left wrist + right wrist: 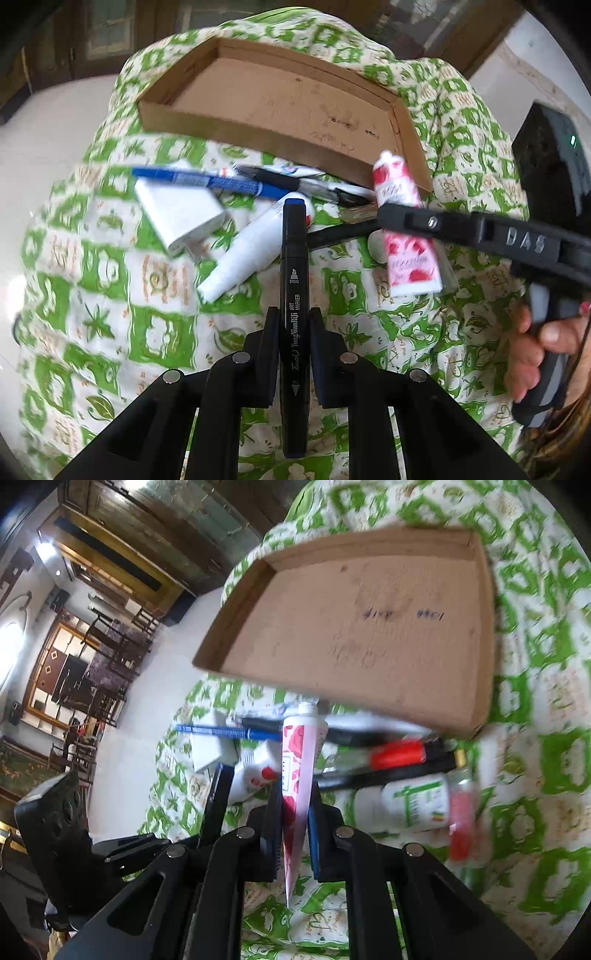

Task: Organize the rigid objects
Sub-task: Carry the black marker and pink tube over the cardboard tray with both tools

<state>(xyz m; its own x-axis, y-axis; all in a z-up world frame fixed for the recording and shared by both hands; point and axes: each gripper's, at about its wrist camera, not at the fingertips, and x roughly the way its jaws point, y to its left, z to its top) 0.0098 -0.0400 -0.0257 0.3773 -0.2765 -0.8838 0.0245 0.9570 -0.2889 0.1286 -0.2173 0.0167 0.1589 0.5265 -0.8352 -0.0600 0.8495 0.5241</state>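
Closest to the left wrist camera, the left gripper (294, 321) is clamped on a black art marker (294, 280), which points toward the cardboard tray (280, 99). Its blue cap end is above a white tube (251, 251). Beside it, the right gripper (295, 794) is closed on a pink rose-printed tube (299, 768), lifted over the pile of pens on the green patterned cloth (110, 295). A blue pen (207, 181) and a white charger (177, 214) lie just before the tray.

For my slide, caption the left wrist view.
Left hand-held gripper clamps a black art marker above cluttered pens and tubes, the empty cardboard tray beyond.
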